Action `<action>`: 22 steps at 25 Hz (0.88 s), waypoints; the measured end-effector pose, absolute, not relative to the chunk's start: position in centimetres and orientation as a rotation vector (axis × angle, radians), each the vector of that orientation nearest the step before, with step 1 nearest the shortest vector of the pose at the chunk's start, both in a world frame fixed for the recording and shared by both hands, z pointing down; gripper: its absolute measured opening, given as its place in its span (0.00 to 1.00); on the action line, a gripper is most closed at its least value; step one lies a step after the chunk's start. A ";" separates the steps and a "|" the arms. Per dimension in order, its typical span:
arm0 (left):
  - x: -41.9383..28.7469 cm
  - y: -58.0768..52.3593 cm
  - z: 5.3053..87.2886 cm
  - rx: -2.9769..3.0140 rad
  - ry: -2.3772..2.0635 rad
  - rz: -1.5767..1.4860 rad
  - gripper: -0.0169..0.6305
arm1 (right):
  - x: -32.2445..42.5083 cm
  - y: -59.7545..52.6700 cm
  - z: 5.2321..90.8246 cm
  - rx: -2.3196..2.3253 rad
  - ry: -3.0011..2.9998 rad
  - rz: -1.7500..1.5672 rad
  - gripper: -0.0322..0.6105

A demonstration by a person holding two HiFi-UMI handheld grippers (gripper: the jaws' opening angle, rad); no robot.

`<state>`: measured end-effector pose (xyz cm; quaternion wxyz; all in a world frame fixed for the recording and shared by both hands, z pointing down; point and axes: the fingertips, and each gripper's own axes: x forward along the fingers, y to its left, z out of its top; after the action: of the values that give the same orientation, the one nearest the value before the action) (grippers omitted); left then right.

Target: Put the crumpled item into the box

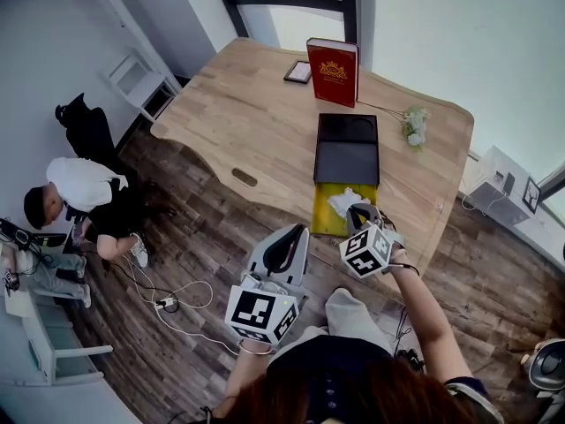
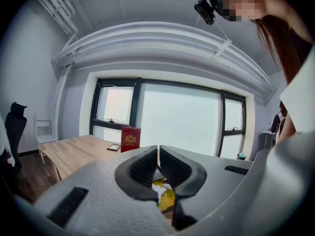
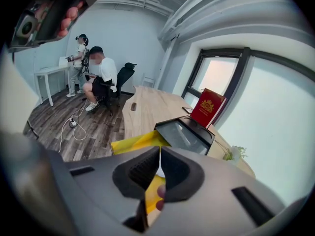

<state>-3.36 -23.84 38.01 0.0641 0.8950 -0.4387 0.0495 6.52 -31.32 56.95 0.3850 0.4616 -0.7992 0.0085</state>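
Observation:
A white crumpled item (image 1: 346,201) lies on a yellow sheet (image 1: 328,217) at the near edge of the wooden table (image 1: 238,122). Just behind the sheet sits an open black box (image 1: 347,148), also seen in the right gripper view (image 3: 184,133). My right gripper (image 1: 362,216) hovers at the sheet's near right corner, close to the crumpled item, jaws shut with nothing held. My left gripper (image 1: 284,247) is off the table's front edge, left of the sheet, also shut and empty. Below its jaws, the left gripper view shows the crumpled item (image 2: 158,191) on the yellow sheet (image 2: 168,199).
A red book (image 1: 333,71) stands upright behind the black box, with a small dark frame (image 1: 297,71) beside it. White flowers (image 1: 413,124) lie right of the box. A person (image 1: 79,203) sits on the floor at left among cables (image 1: 168,303).

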 end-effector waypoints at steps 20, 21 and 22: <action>-6.3 -17.4 35.7 2.797 -1.258 0.047 0.08 | 5.0 -24.2 49.3 1.475 -2.105 0.080 0.09; -6.5 -17.1 35.5 2.801 -1.255 0.041 0.08 | 4.9 -23.7 48.9 1.490 -2.103 0.075 0.09; -6.7 -16.7 35.4 2.805 -1.252 0.033 0.08 | 4.8 -23.3 48.5 1.507 -2.102 0.070 0.09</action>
<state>-6.68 -16.70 35.35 0.0346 0.9125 -0.4074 0.0109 4.82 -23.29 48.46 0.2736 0.5601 -0.7815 0.0260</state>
